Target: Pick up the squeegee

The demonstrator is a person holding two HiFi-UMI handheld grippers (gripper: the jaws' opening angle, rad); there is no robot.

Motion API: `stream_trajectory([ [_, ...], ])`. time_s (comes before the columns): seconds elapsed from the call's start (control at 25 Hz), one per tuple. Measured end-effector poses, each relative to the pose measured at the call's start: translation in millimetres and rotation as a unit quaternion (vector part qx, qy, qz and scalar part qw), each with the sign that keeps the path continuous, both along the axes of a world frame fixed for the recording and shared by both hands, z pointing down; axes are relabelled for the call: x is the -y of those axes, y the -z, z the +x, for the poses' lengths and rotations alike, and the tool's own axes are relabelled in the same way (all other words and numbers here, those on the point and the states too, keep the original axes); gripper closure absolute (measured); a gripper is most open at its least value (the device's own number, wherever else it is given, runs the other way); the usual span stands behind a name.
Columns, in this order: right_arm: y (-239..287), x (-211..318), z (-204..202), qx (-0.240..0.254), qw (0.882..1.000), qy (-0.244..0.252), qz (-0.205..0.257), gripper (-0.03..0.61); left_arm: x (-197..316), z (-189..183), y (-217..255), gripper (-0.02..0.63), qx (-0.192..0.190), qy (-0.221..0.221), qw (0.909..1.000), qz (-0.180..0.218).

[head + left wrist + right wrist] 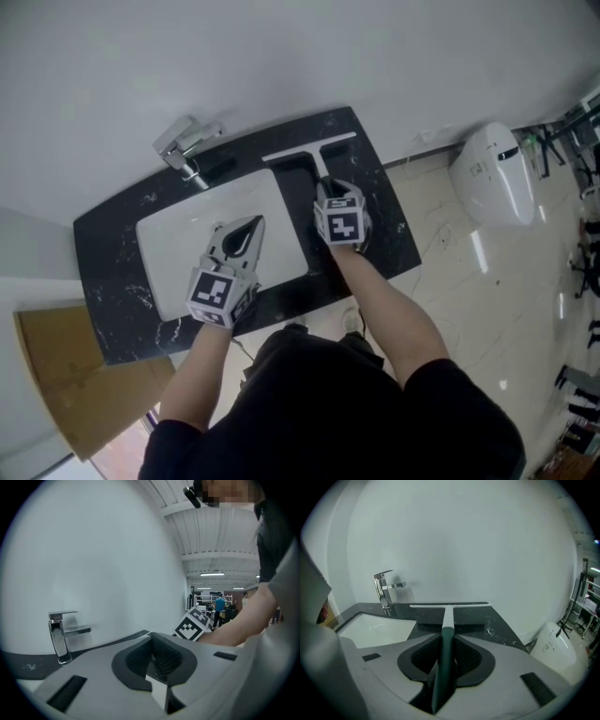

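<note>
Your forearms reach up from the bottom of the head view. Your left gripper (246, 231) hovers level over the white basin (178, 234) at centre left, its jaws together on nothing; your right gripper (327, 190), tipped downward at centre, is clamped on the dark green handle of the squeegee (314, 150); its white blade sits farther up the frame, over the black marble counter (394, 225); the chrome faucet (187, 145) stands at upper left.
</note>
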State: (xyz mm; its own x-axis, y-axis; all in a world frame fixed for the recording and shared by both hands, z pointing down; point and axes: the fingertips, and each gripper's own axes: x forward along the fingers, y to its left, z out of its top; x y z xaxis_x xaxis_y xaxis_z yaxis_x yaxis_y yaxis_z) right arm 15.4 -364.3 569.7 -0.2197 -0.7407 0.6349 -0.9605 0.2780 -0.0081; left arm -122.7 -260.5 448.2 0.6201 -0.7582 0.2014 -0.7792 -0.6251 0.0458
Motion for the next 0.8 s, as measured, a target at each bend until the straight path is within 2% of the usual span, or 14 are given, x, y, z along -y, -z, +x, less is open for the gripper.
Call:
stream_trajectory([
  [0.36,72.1,-47.5,33.3,0.044,0.993,0.073,0.079,0.477,-36.9,28.2,20.8,0.614,0.009,0.039,0.9986,0.035],
  [0.6,124.7,-97.8,74.6,0.071,0.981,0.132,0.127,0.477,-90.9,61.7,41.9,0.614,0.015,0.084,0.9945,0.061],
  [0.8,159.5,-141.3,98.9,0.090,0.966,0.186,0.154,0.477,-140.1,82.5,58.9,0.614,0.030,0.129,0.9876,0.084],
])
